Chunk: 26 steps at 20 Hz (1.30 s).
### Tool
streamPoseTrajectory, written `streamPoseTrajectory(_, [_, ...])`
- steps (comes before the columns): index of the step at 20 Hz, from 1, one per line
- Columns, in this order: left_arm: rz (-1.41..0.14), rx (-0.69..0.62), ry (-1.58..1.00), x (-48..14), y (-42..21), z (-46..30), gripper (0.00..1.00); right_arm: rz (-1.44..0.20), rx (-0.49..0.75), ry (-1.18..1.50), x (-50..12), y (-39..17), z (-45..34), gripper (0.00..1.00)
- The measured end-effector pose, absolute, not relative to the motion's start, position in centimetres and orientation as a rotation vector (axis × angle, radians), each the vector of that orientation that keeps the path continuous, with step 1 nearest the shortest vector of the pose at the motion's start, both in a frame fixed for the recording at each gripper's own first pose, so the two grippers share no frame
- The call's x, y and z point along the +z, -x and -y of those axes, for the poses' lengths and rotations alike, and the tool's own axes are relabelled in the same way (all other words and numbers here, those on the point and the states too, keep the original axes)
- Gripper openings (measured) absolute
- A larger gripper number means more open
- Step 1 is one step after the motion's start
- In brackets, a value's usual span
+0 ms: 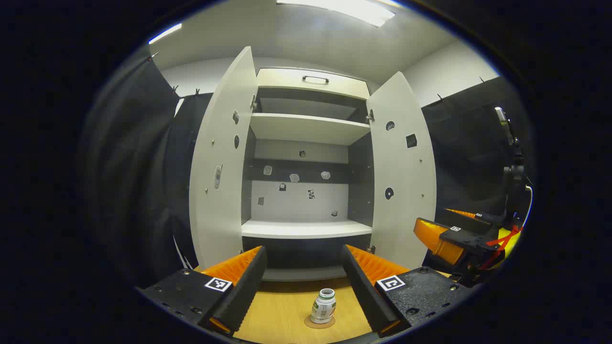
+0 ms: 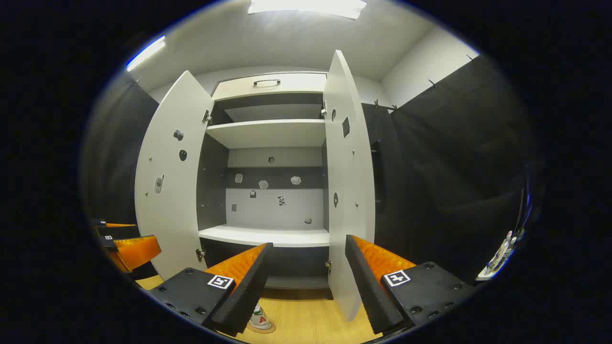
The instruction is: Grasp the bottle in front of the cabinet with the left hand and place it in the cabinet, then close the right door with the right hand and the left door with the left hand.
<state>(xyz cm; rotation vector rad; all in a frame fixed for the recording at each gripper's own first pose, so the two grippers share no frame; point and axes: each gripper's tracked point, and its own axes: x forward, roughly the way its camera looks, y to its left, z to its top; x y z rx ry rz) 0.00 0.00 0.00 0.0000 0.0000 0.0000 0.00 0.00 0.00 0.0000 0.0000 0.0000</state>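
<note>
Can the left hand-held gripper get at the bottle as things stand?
Probably yes. The left hand-held gripper is open, and the bottle stands upright on the wooden surface between its fingers, with nothing in between.

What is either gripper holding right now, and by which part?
Nothing. Both the left gripper and right gripper are open; the bottle stands untouched on the table.

Left claw (image 1: 303, 282) fingers spread wide, right claw (image 2: 303, 282) likewise spread, both level
</note>
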Motion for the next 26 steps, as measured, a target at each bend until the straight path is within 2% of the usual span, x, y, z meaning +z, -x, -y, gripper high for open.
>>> streamPoseTrajectory(2, [0.029,0.030,0.005,1.2,0.0,-0.7,0.95,-0.026,0.020,-0.026,0.1,0.2,-0.4,0.98])
streamPoseTrajectory(3, [0.036,0.041,0.017,1.7,-0.1,-0.9,0.95,-0.055,0.023,-0.047,-0.3,0.2,-0.3,0.94])
streamPoseTrajectory(5, [0.027,0.056,0.041,2.0,-0.2,-1.0,0.95,-0.123,0.022,-0.090,-1.3,0.5,-0.2,0.98])
streamPoseTrajectory(7, [0.034,0.068,0.051,2.7,-0.3,-1.3,0.92,-0.176,0.006,-0.122,-2.2,0.9,0.3,0.94])
streamPoseTrajectory(8, [0.043,0.071,0.051,3.0,-0.4,-1.3,0.95,-0.192,-0.001,-0.131,-2.5,1.1,0.6,0.98])
streamPoseTrajectory(10, [0.041,0.065,0.047,2.7,-0.6,-0.9,0.95,-0.211,-0.029,-0.146,-3.1,1.3,1.6,0.98])
streamPoseTrajectory(19, [0.019,0.035,0.080,1.5,-1.4,0.2,0.95,-0.196,-0.059,-0.078,-2.9,1.5,2.4,0.98])
streamPoseTrajectory(26, [0.000,0.030,0.096,-3.3,-2.8,0.3,0.95,-0.209,-0.061,-0.017,-3.6,1.6,2.4,0.98])
